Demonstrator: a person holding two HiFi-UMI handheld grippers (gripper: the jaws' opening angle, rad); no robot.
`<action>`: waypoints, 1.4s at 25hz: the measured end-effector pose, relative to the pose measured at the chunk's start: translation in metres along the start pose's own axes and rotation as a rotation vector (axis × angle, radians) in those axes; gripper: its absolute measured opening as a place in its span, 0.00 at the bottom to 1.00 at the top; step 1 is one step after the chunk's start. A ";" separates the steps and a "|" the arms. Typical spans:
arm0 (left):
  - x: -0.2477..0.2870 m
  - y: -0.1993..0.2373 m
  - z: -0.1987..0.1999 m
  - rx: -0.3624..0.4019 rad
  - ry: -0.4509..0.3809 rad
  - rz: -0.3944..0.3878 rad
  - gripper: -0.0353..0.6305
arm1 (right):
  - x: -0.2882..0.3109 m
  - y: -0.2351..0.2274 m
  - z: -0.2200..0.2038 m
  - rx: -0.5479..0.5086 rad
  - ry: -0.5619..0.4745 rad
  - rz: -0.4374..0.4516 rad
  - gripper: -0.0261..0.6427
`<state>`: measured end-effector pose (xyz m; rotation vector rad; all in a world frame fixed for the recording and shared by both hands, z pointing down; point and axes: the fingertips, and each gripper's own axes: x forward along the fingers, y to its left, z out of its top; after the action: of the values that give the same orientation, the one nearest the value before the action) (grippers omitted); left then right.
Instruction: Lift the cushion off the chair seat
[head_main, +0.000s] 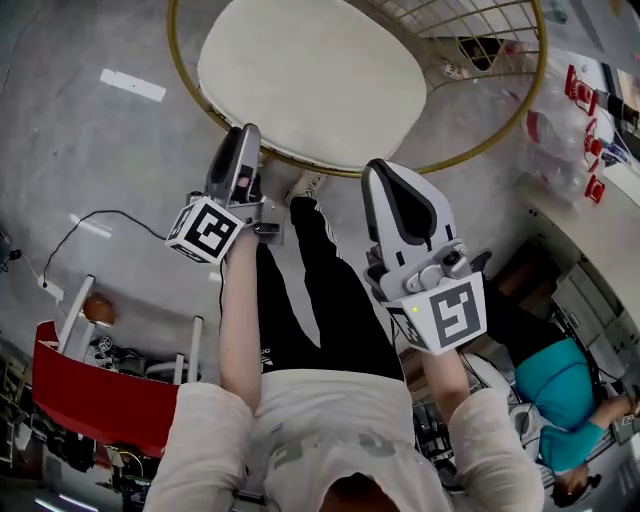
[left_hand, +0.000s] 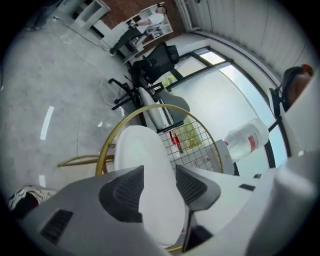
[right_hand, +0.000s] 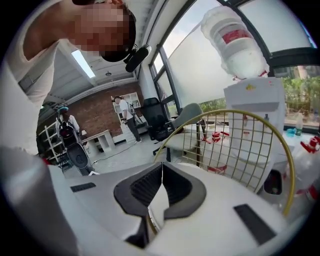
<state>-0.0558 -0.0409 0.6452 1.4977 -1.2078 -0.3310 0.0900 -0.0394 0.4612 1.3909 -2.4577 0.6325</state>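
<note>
Aiming left gripper (left_hand: 159, 184), wide open, empty, at cushion (head_main: 310, 75) edge dead ahead; carrying right gripper (right_hand: 161, 172) closed, empty.

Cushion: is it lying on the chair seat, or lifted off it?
On the seat. The white cushion lies flat inside the gold chair rim, not raised or tilted.

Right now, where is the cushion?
In the head view the white cushion lies top centre on the seat of the gold-rimmed chair, just ahead of the left claw and the right claw.
</note>
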 end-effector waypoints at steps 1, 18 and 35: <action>0.002 0.010 -0.007 -0.021 0.001 0.007 0.34 | 0.002 0.001 -0.007 0.003 0.012 0.003 0.06; 0.020 0.056 -0.073 -0.273 0.106 -0.055 0.34 | 0.020 0.010 -0.058 0.108 0.083 0.021 0.06; 0.065 0.026 -0.088 -0.279 0.218 -0.188 0.34 | 0.031 0.015 -0.059 0.208 0.063 0.026 0.06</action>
<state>0.0257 -0.0399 0.7223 1.3658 -0.8151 -0.4317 0.0613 -0.0276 0.5224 1.3898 -2.4205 0.9462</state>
